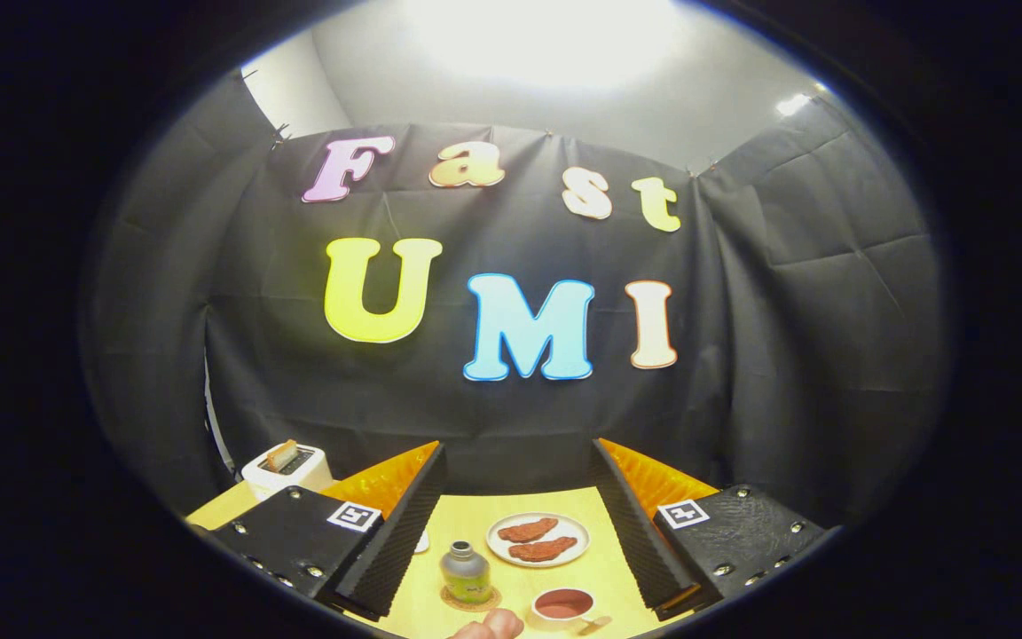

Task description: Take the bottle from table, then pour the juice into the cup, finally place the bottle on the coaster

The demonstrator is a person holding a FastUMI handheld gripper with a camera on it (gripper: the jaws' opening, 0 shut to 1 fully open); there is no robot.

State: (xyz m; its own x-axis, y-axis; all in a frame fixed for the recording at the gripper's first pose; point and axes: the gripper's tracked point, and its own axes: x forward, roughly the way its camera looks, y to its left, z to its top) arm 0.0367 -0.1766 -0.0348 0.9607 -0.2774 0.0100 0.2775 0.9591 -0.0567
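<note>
My gripper [518, 448] is open, its black ribbed fingers [404, 532] spread wide with nothing between them, raised above the yellow table [591, 568] and facing the booth's wall. Below, in the gap between the fingers, a small grey-capped bottle [465, 572] with a green label stands upright on a round brown coaster [469, 601]. Just right of it sits a white cup [562, 605] holding reddish juice. The fingers touch neither one.
A white plate [538, 539] with two brown pieces of meat lies beyond the bottle and cup. A white toaster [287, 468] with a slice of toast stands at the table's far left. Part of a person's hand [489, 626] shows near the coaster.
</note>
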